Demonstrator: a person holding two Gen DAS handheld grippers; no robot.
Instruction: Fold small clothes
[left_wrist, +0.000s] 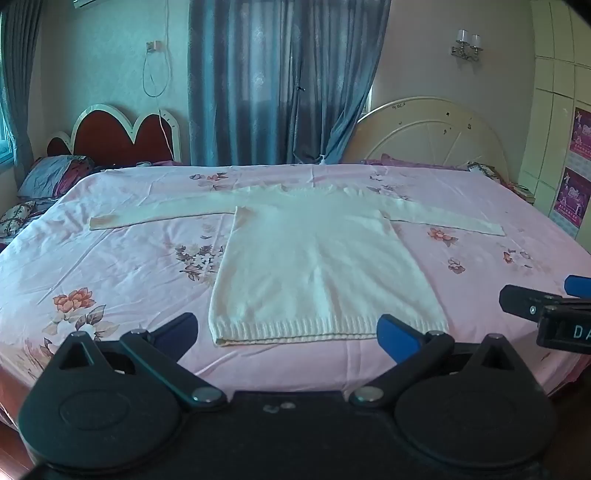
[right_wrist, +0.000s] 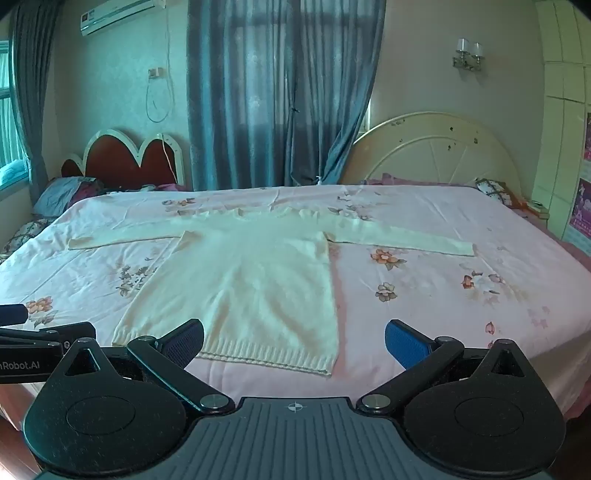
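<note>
A white knitted long-sleeved sweater (left_wrist: 317, 266) lies flat on the pink floral bedsheet (left_wrist: 122, 258), sleeves spread out to both sides, ribbed hem toward me. It also shows in the right wrist view (right_wrist: 255, 284). My left gripper (left_wrist: 288, 332) is open and empty, hovering just in front of the hem. My right gripper (right_wrist: 295, 341) is open and empty, near the hem's right corner. The right gripper shows at the right edge of the left wrist view (left_wrist: 546, 302); the left gripper shows at the left edge of the right wrist view (right_wrist: 37, 332).
The bed has a cream headboard (left_wrist: 428, 129) at the back right. A second bed with a red headboard (left_wrist: 118, 136) and pillows (left_wrist: 55, 173) stands at the back left. Blue curtains (left_wrist: 280, 81) hang behind. A wardrobe (left_wrist: 561, 110) is on the right.
</note>
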